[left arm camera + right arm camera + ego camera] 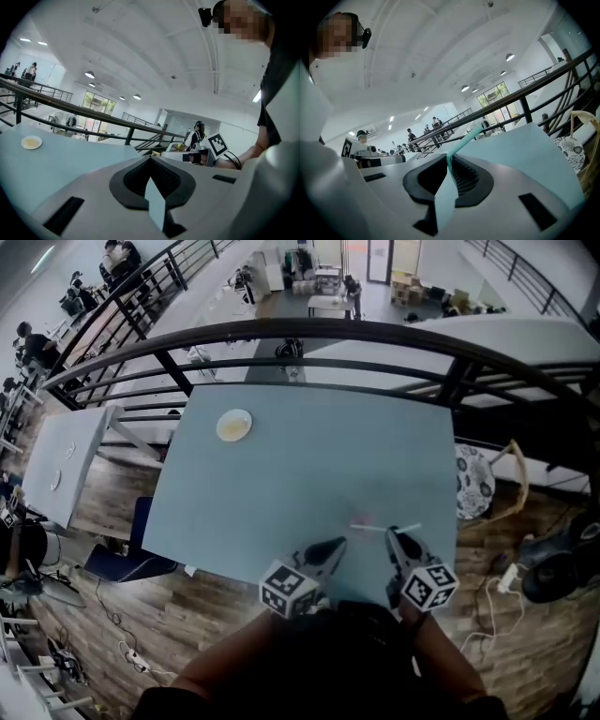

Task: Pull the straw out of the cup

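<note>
My right gripper pinches the teal straw by one end, its length slanting up and away beyond my tips, no cup visible around it, while my left gripper, pressed together and empty, hangs just beside.

Lower end of straw hidden between right tongs, desk near edge covered at 6 o'clock, plate contents too small to tell

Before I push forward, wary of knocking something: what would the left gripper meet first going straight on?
Probably the table top: the left gripper tilts slightly down over it, the dish well off to its left.
</note>
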### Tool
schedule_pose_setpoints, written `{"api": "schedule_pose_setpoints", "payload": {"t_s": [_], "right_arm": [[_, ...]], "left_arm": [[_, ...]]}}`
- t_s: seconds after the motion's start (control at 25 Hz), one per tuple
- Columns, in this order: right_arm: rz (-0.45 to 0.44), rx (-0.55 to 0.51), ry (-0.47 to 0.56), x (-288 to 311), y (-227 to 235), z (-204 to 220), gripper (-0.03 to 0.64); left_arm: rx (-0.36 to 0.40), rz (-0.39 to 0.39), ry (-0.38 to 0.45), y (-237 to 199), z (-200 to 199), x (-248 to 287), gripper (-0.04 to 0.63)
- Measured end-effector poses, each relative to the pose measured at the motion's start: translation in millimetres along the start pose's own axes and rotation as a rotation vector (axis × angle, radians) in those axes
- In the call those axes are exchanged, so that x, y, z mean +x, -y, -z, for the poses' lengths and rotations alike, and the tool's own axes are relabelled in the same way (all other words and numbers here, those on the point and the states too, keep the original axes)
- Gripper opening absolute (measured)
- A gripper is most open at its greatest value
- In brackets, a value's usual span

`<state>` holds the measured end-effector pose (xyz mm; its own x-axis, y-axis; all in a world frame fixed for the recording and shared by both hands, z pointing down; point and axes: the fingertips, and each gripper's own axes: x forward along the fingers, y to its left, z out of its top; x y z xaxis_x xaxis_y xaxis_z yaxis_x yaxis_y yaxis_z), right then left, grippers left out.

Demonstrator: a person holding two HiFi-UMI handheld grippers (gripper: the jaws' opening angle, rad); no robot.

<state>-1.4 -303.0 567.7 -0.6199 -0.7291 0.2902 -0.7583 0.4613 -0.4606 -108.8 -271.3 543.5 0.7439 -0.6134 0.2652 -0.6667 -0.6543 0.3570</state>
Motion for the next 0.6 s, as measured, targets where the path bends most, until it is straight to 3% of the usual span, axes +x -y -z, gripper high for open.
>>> {"api": "schedule_pose_setpoints", "payload": {"t_s": [0.6], "right_arm": [[0.003, -0.037, 0.048, -37, -49, 4, 0.041]], "left_arm": [[-0.012, 0.023, 0.054, 27, 5, -39, 0.011]]}}
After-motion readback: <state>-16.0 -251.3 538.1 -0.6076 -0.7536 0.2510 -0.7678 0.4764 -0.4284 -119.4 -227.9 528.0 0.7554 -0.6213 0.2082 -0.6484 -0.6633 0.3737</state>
